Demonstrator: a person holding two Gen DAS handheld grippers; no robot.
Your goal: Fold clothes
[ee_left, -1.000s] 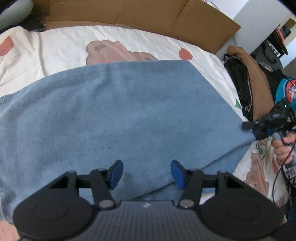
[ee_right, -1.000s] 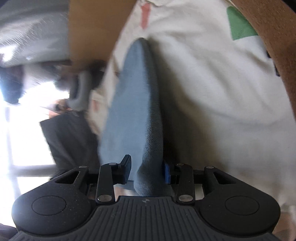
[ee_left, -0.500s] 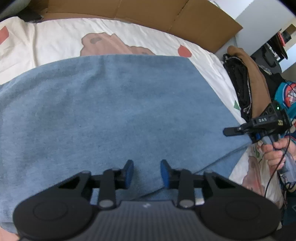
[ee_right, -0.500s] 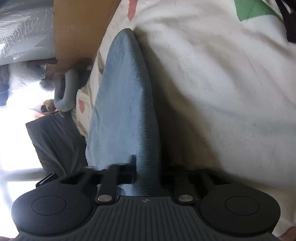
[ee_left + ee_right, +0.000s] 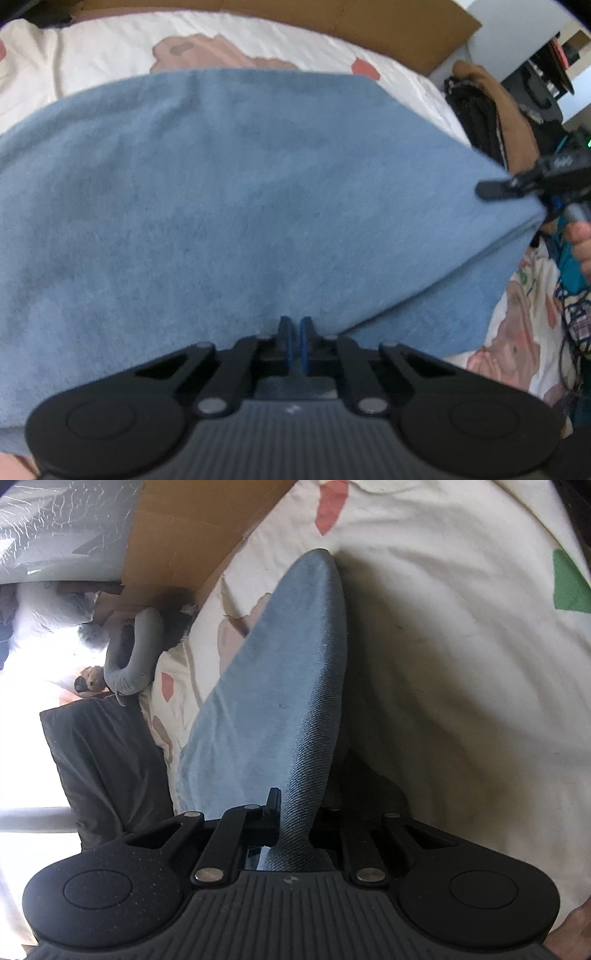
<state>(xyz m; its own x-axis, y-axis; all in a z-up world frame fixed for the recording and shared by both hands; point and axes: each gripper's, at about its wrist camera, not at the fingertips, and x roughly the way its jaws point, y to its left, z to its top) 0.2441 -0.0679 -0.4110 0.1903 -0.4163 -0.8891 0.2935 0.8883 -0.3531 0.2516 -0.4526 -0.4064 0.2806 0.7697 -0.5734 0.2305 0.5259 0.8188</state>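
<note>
A blue denim garment [image 5: 236,206] lies spread over a white patterned bedsheet [image 5: 110,48]. My left gripper [image 5: 295,332] is shut on the garment's near edge, its blue pads pressed together on the fabric. My right gripper [image 5: 295,805] is shut on the garment's right corner, and the cloth [image 5: 280,686] rises from its jaws as a raised fold above the sheet. The right gripper also shows in the left wrist view [image 5: 517,188], holding that corner lifted at the right edge.
A pile of dark and brown clothes [image 5: 491,110] sits at the right edge of the bed. Brown cardboard [image 5: 369,22] stands behind the bed. A dark pillow [image 5: 107,768] and a grey curved cushion [image 5: 136,653] lie at the bed's far side.
My left gripper went from open above the garment to shut on its near edge. The right gripper stayed shut on the corner and shifted with it.
</note>
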